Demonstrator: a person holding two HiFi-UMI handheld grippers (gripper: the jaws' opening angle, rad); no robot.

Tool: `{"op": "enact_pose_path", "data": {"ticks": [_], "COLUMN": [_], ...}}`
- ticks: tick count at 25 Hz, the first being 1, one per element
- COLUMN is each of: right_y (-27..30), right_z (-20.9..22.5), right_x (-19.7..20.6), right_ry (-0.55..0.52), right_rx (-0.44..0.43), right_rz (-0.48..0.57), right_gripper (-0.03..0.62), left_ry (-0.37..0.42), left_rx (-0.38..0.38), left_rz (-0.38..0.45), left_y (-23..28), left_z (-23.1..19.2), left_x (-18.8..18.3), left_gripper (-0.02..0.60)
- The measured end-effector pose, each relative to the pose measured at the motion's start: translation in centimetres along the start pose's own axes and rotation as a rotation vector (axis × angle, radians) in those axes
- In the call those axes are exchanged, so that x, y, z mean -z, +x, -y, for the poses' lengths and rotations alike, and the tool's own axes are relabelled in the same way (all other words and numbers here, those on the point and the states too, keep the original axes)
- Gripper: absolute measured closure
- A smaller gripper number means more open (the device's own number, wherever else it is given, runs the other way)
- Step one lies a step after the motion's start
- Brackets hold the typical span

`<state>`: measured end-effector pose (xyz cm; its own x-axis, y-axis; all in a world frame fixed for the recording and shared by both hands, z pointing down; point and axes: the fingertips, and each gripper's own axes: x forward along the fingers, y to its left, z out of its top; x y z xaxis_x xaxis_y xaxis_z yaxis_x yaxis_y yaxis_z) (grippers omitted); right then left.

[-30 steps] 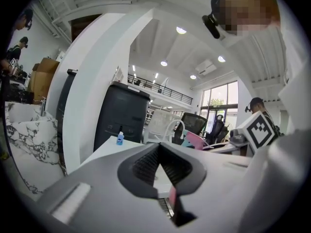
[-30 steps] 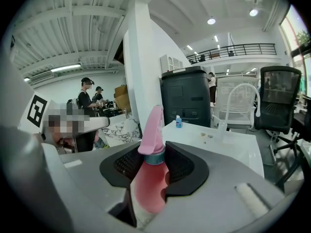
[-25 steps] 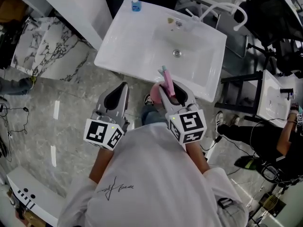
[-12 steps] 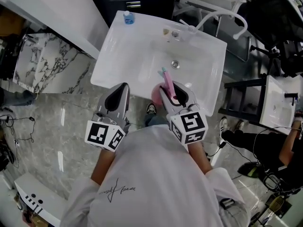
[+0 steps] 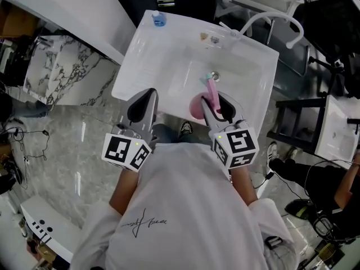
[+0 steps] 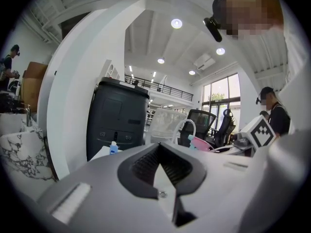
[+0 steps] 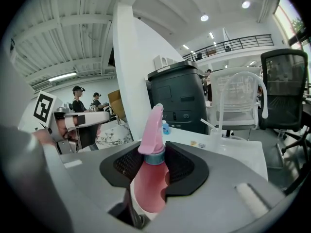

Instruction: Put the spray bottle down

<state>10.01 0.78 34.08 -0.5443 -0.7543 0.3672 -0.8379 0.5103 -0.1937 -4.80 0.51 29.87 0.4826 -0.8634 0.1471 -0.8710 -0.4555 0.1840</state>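
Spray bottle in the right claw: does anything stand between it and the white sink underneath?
Nothing visible does. The right claw holds the spray bottle above the front edge of the sink. The surface there is bare, and the small blue bottle stands at the far corner.

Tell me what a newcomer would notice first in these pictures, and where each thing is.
The pink spray bottle stands out most. It is clamped in the right gripper above the near edge of the white sink. Beside it, the left gripper holds nothing, and a small blue bottle stands on the sink's far left corner.
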Motion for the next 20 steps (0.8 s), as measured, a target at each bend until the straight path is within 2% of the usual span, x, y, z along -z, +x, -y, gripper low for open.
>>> {"op": "enact_pose_path", "data": {"ticks": [20], "right_y": [-0.3], "right_z": [2.8], "right_x": [-2.0], "right_ry": [-0.030], "right_rx": [0.031], "right_rz": [0.024], "right_gripper": [0.461], "left_ry": [-0.058], "left_rx": [0.008], "left_rz": [-0.013], "left_y": [1.1], "left_z": [0.0], "left_x": [-0.4], "left_gripper": [0.528]}}
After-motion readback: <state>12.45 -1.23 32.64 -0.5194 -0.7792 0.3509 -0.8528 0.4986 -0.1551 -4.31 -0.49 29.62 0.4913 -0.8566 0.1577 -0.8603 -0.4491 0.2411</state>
